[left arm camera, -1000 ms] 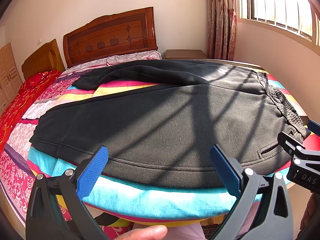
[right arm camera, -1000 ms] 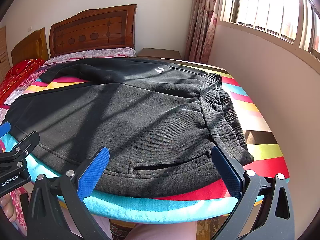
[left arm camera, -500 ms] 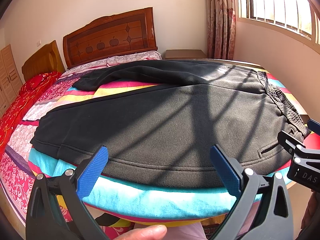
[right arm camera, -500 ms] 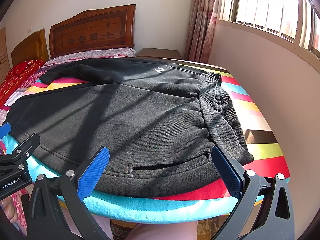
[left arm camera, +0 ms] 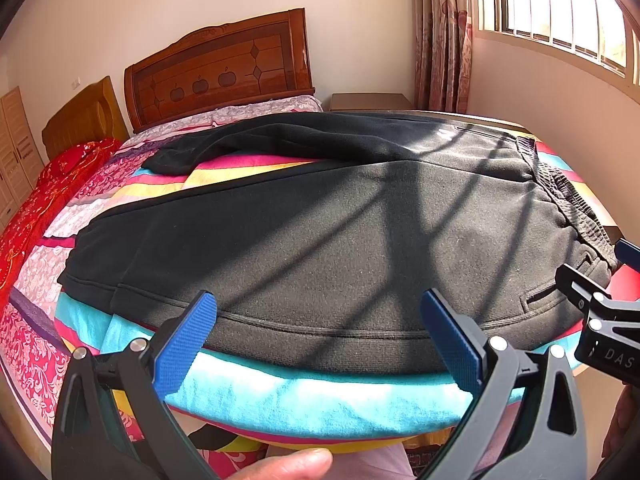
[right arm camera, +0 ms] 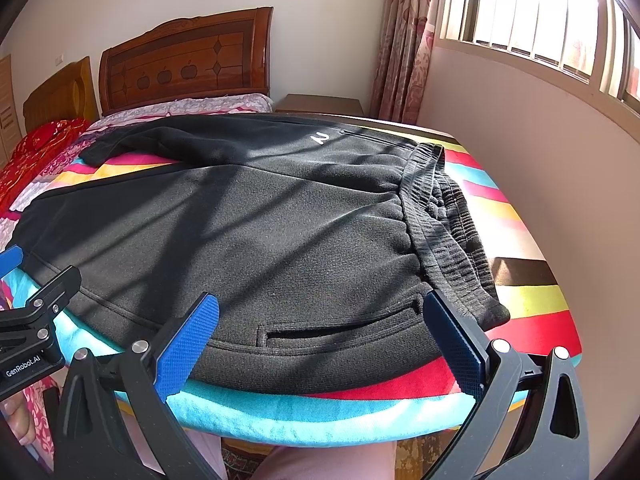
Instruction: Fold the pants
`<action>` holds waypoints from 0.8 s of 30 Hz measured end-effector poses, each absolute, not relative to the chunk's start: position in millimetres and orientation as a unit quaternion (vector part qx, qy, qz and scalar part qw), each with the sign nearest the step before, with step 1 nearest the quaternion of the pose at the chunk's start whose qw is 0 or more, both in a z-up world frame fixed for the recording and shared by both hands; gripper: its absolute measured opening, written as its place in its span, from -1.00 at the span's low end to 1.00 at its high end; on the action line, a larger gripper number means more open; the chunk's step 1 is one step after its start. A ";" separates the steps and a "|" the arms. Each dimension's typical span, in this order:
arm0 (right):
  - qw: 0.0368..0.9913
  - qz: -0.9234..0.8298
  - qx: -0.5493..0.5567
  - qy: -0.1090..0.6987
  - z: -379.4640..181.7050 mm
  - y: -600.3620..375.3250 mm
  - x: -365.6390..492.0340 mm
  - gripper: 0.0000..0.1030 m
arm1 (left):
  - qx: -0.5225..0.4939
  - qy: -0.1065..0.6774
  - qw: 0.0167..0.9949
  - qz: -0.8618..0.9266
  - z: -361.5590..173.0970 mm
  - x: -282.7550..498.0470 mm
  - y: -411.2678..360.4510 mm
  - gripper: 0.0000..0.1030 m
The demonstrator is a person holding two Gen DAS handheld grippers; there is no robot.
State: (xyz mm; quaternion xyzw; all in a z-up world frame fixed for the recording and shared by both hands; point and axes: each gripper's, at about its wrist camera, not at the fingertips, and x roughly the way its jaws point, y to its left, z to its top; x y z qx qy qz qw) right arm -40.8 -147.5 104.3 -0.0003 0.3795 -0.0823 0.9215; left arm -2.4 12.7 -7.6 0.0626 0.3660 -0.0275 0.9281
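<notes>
Lying flat across mid-frame, one pair of black pants (left arm camera: 320,240) covers the striped bed (left arm camera: 304,396), legs spread toward the left, ribbed waistband (right arm camera: 448,232) at right. Both tools, left tool (left arm camera: 320,328) and right tool (right arm camera: 320,328), hover released at the lower edge. One wooden headboard (left arm camera: 220,68) stands upper left, one curtain (right arm camera: 404,40) upper right.

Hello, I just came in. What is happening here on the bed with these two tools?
A person holds a two-finger gripper in each hand at the near edge of a bed with a striped cover. Black pants lie spread flat on it, waistband toward the window side, legs apart. The left gripper and the right gripper are both open, just short of the near hem, and hold nothing. No fold has been made yet.
</notes>
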 end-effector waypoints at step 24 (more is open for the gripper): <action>0.931 0.100 -0.013 0.350 151.0 -240.7 70.6 0.91 | 0.209 0.473 0.852 -0.082 46.1 208.1 9.2 0.97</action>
